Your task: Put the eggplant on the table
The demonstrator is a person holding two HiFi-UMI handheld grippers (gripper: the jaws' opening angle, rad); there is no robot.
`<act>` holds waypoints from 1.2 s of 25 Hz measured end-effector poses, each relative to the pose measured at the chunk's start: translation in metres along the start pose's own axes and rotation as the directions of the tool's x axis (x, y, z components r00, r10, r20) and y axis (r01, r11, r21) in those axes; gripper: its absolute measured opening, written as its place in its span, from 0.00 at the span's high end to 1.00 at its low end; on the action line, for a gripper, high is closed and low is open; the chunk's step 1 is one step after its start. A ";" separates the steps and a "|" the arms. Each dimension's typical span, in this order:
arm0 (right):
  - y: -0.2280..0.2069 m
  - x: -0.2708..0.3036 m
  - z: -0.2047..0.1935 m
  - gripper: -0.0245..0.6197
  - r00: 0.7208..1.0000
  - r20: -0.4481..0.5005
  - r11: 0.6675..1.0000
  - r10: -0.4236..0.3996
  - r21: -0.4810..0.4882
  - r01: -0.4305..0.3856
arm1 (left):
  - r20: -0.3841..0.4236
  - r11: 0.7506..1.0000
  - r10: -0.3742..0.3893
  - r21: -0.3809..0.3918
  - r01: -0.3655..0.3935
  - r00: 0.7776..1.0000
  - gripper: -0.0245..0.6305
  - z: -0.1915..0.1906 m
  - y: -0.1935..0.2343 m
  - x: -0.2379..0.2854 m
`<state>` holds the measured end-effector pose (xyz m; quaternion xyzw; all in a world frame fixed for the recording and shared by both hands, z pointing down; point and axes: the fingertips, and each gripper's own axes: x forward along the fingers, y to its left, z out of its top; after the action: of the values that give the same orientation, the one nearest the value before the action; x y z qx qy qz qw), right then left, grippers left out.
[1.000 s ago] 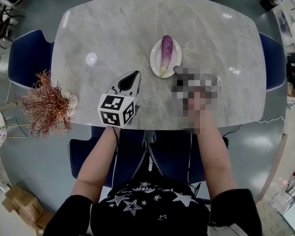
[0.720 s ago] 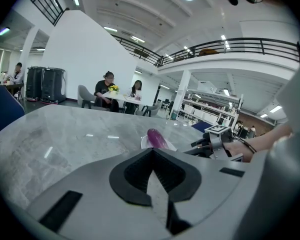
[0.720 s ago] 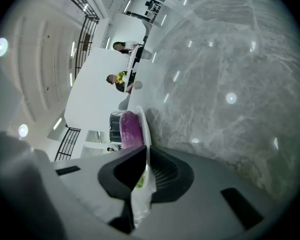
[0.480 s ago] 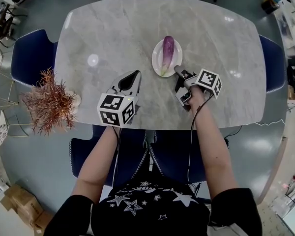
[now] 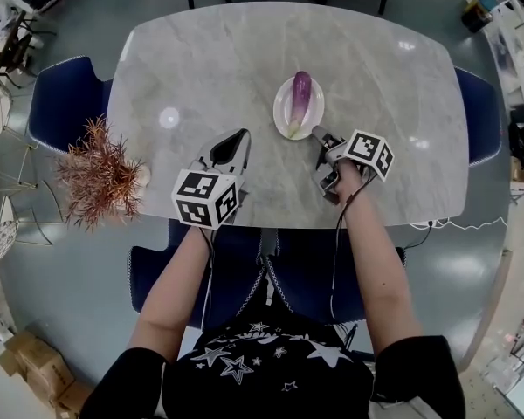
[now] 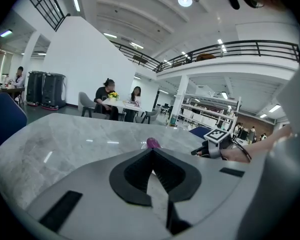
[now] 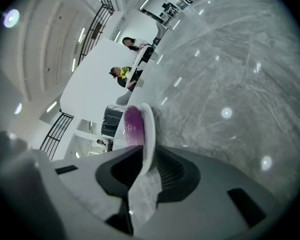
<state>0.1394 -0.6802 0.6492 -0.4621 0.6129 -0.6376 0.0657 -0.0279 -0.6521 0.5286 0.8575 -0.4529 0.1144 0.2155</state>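
A purple eggplant (image 5: 299, 94) lies on a small white plate (image 5: 282, 112) near the middle of the marble table (image 5: 201, 59). My right gripper (image 5: 318, 134) is rolled on its side at the plate's near-right rim. In the right gripper view the plate (image 7: 148, 126) runs edge-on between the jaws of the right gripper (image 7: 146, 151), which close on its rim, with the eggplant (image 7: 132, 126) just beyond. My left gripper (image 5: 242, 134) rests to the plate's left, shut and holding nothing. In the left gripper view the left gripper (image 6: 151, 151) points at the eggplant (image 6: 153, 143).
Blue chairs stand at the table's left (image 5: 65, 103), right (image 5: 480, 112) and near side (image 5: 244, 260). A dried reddish plant (image 5: 100, 177) sits by the table's left near corner. Cardboard boxes (image 5: 35, 365) are on the floor at bottom left.
The right gripper has stayed at the plate's near-right rim, edging slightly nearer me. The left gripper, plate and eggplant have not moved; the head view has shifted a little.
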 end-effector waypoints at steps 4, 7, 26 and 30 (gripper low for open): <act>0.007 -0.017 -0.007 0.87 1.000 0.023 1.000 0.018 0.000 -0.018 | 0.006 1.000 -0.002 0.013 0.002 1.000 0.95 -0.001 -0.007 -0.015; 0.016 -0.033 -0.019 0.87 0.998 0.038 0.997 0.055 0.043 -0.057 | 0.017 1.000 -0.006 0.019 0.006 1.000 0.95 0.000 -0.017 -0.030; 0.119 -0.151 -0.105 0.87 0.968 0.133 0.972 0.213 -0.126 -0.197 | 0.129 0.989 -0.126 0.098 0.114 0.984 0.95 0.015 -0.102 -0.146; 0.138 -0.175 -0.126 0.87 0.956 0.175 0.965 0.234 -0.164 -0.206 | 0.144 0.982 -0.164 0.114 0.148 0.976 0.95 0.015 -0.117 -0.172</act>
<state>0.0872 -0.5087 0.4666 -0.4540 0.6957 -0.5326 0.1619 -0.0285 -0.4764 0.4166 0.9066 -0.3929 0.0543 0.1441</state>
